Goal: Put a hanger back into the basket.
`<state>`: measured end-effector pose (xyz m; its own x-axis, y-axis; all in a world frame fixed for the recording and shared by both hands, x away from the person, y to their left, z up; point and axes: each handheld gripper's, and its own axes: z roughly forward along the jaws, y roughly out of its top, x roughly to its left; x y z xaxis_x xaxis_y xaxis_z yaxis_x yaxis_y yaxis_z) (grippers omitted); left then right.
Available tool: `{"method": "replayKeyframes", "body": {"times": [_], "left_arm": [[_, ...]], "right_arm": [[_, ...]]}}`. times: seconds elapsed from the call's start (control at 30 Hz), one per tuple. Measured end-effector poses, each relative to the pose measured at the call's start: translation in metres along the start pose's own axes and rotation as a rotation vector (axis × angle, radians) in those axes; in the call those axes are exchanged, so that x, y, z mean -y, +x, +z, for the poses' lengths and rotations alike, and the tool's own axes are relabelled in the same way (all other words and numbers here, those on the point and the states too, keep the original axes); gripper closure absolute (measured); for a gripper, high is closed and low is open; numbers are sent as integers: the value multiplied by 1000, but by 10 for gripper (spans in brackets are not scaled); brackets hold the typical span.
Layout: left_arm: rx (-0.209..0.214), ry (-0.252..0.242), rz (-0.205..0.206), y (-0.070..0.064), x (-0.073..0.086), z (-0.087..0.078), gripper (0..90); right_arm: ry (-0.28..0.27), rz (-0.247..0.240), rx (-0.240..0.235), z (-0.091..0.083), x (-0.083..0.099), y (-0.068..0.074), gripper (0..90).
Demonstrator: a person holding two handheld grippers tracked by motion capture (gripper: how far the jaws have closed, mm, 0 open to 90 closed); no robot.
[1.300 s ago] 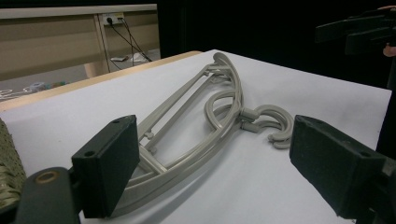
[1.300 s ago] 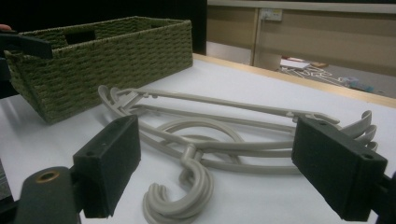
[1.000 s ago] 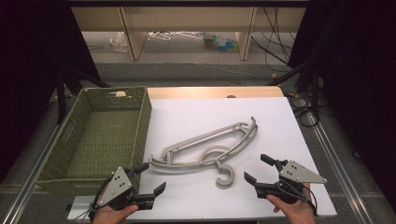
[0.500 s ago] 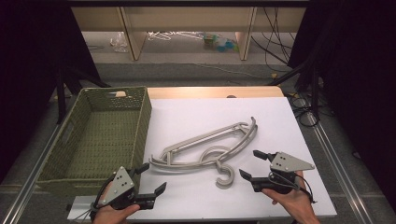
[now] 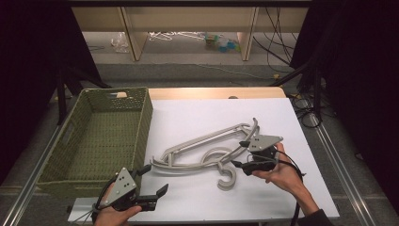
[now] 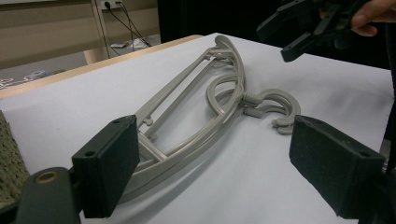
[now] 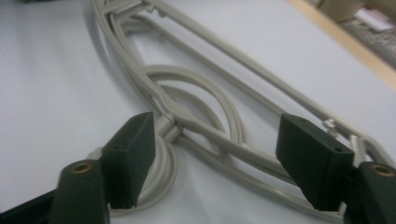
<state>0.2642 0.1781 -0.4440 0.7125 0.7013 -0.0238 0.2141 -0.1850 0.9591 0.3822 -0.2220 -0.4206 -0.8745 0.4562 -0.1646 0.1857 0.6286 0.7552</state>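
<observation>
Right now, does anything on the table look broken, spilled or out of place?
Nothing stands out. The grey hangers lie flat on the white table, seemingly whole, beside the green basket. Both grippers, left and right, are open.

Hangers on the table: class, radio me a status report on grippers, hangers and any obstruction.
Left gripper open, near table edge. Right gripper open, jaws straddling the grey hangers near the hook. Hangers flat on the white table. Green basket alongside, nothing blocking.
</observation>
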Motion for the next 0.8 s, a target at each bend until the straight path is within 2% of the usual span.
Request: {"method": "replayKeyframes", "body": {"times": [0.03,0.1,0.17,0.2,0.27,0.43,0.47,0.5,0.53,0.6,0.63,0.67,0.7,0.77,0.8], "left_arm": [[3,0,-4,0,0,0,160],[6,-2,-10,1,0,0,160],[6,-1,-6,2,0,0,160],[0,1,-31,0,0,0,160],[0,5,-14,2,0,0,160],[9,-2,-6,1,0,1,161],[5,3,-6,1,0,1,161],[7,2,-6,1,0,1,161],[9,-2,-29,0,1,2,161],[6,10,-10,1,0,1,161],[6,10,-10,1,0,1,161],[12,11,2,2,0,1,161],[13,12,-1,1,0,1,159],[12,7,-39,0,0,2,159],[11,7,-38,0,0,2,160]], "right_arm": [[18,-2,-33,4,0,-4,321],[50,-14,-62,11,0,-12,321],[72,-46,-52,18,1,-17,321],[96,-71,-48,21,1,-19,322],[105,-102,-36,25,-2,-21,340],[152,-175,-60,35,-11,-24,376],[152,-175,-60,35,-11,-24,376],[175,-192,-70,39,-11,-25,384],[188,-194,-65,40,-10,-25,385],[225,-206,-56,44,-7,-26,386],[225,-206,-56,44,-7,-26,386],[241,-230,-51,48,-4,-29,392],[239,-230,-54,50,-4,-29,395],[224,-232,-64,54,-3,-32,415],[226,-235,-64,56,-3,-32,421]]}}
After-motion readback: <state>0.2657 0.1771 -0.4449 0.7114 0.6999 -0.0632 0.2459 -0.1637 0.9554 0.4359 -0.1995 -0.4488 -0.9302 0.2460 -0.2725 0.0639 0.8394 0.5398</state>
